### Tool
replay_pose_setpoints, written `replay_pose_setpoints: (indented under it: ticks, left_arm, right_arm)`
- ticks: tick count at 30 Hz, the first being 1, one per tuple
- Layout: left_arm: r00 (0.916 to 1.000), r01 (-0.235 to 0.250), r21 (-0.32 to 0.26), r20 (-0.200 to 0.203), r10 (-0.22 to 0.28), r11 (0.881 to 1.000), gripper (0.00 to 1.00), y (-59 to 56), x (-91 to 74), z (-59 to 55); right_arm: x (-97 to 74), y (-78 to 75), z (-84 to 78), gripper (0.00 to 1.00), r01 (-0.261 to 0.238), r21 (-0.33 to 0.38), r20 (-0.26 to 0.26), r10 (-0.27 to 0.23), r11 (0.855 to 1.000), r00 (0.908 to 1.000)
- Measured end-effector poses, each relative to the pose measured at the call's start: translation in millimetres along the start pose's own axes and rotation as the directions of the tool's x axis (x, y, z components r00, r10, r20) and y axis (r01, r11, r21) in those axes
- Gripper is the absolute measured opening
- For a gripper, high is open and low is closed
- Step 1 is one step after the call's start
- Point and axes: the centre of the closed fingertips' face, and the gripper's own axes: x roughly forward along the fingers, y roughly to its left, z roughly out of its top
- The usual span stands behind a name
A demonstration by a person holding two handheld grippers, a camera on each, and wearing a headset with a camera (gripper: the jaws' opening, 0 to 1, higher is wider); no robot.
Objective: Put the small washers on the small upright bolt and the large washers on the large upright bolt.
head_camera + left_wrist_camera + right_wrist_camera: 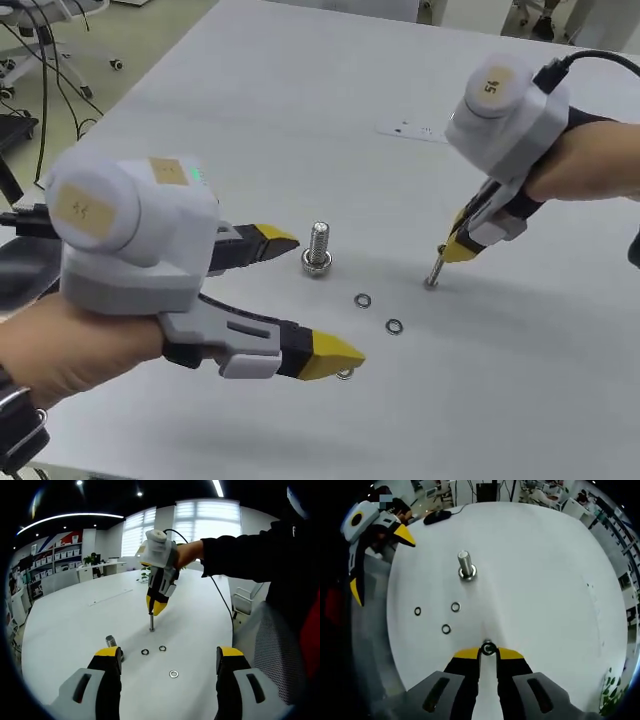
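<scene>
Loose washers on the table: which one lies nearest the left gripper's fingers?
The lone washer right at a fingertip of the left gripper. The other two washers lie as a pair farther out.

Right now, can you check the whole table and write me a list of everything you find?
Surface: pale grey table, flat.
Job's things: large bolt upright; small bolt upright under the right gripper; three loose washers lying flat, the last partly hidden by a left jaw tip.
Clutter: one flat pale strip farther back.
Grippers: left gripper low over the table, jaws wide open; right gripper pointing down, jaws nearly closed on what looks like a small washer at the small bolt's top.
Cables: black cable from the right gripper; more cables on the floor.
Surroundings: windows, shelves, office chair.
</scene>
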Motion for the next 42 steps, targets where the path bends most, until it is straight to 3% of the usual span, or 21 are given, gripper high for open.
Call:
replay_pose_setpoints:
  ticks: [13, 24, 42]
  left_arm:
    - [1.0000, -0.002, -0.012, 0.002, 0.002, 1.000, 0.77, 1.5, -1.0, -1.9]
    - [1.0000, -0.002, -0.017, 0.003, 0.002, 1.000, 0.77, 2.1, -1.4, -2.8]
    - [1.0000, -0.004, -0.021, 0.003, 0.004, 1.000, 0.77, 3.0, -0.6, -3.4]
  right_arm:
    - [9.5, 3.4, 1.1, 0.13, -0.014, 0.003, -0.015, 0.014, 1.000, 0.9998]
    - [31.4, 5.0, -3.9, 0.13, -0.019, 0.009, -0.040, 0.020, 1.000, 0.9990]
    - [50.8, 5.9, -8.2, 0.13, -0.028, 0.037, -0.047, 0.029, 0.999, 0.9985]
